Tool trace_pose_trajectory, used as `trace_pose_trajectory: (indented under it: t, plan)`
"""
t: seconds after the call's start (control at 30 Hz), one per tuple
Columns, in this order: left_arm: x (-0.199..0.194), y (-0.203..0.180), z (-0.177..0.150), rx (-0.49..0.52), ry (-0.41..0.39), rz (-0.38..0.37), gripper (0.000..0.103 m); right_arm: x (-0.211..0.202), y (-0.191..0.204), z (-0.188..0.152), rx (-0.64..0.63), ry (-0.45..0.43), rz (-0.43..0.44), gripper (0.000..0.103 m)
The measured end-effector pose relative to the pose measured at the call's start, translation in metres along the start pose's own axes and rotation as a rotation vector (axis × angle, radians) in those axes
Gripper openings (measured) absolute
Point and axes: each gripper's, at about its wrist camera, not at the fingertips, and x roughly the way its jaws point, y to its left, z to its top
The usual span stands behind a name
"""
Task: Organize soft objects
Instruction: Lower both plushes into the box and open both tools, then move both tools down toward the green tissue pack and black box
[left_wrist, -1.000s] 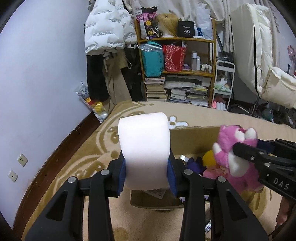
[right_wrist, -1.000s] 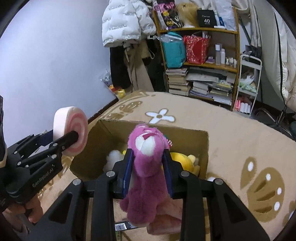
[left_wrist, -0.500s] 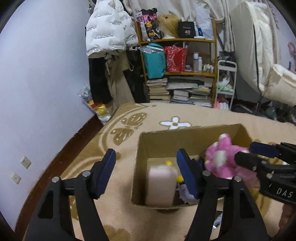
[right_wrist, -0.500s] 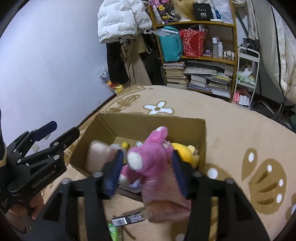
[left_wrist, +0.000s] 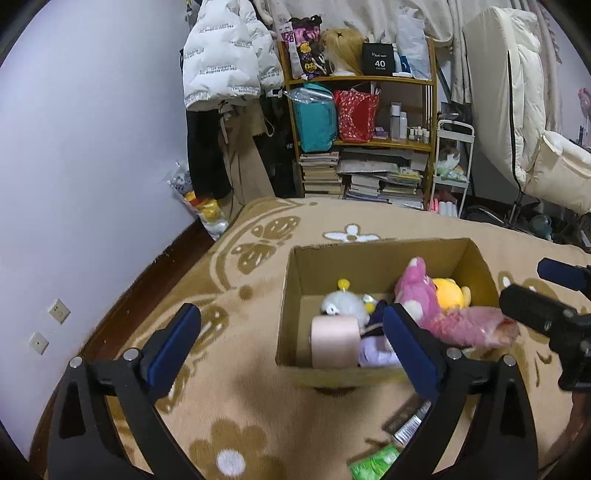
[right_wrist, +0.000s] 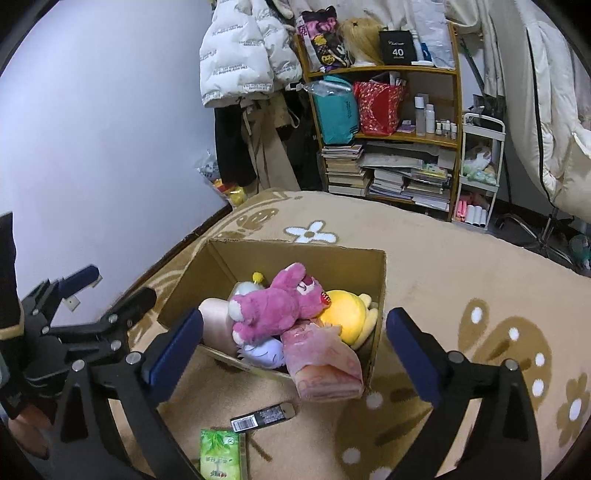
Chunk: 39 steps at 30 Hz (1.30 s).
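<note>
Contents: magenta plush bear (right_wrist: 280, 306) and pale pink foam roll (left_wrist: 335, 346) inside brown cardboard box (right_wrist: 295, 247). Both light, squashy; grasp mid-body. Left hand-held gripper (left_wrist: 291, 343) and right hand-held gripper (right_wrist: 295, 349) spread, empty.

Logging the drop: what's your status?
Both claws open, empty. Pink bear and roll cushion in cardboard box. Pink cloth overhangs rim.

One cardboard box (right_wrist: 373, 295) holds four soft toys: one pink bear (right_wrist: 280, 302), one yellow toy (right_wrist: 343, 314), one white toy (left_wrist: 341, 306), one purple toy (right_wrist: 264, 350). One pink roll (left_wrist: 334, 345) is inside too.
</note>
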Motion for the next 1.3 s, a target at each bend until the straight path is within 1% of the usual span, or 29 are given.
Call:
trace_pose_trajectory:
  t: [0.07, 0.2, 0.4, 0.6, 0.8, 1.03, 1.3]
  plan:
    - [-0.008, 0.001, -0.003, -0.008, 0.011, -0.012, 0.099, -0.006, -0.002, -0.001, 0.01, -0.004, 0.005, 0.103]
    - [-0.024, 0.004, -0.007, -0.015, 0.006, 0.008, 0.099, -0.017, -0.006, -0.008, 0.027, -0.012, 0.009, 0.103]
    - [-0.041, 0.011, -0.018, -0.042, 0.035, 0.021, 0.099, -0.032, -0.011, -0.02, 0.053, -0.02, 0.019, 0.103]
    - [-0.054, 0.017, -0.038, -0.063, 0.075, 0.04, 0.099, -0.046, -0.012, -0.03, 0.061, -0.027, 0.024, 0.103]
    - [-0.065, 0.018, -0.059, -0.092, 0.112, 0.041, 0.099, -0.054, -0.011, -0.042, 0.063, -0.021, 0.036, 0.103]
    - [-0.068, 0.016, -0.076, -0.113, 0.147, 0.037, 0.099, -0.055, -0.009, -0.058, 0.091, -0.006, 0.061, 0.103]
    - [-0.052, 0.011, -0.095, -0.126, 0.208, 0.026, 0.099, -0.042, -0.008, -0.072, 0.088, 0.035, 0.057, 0.103]
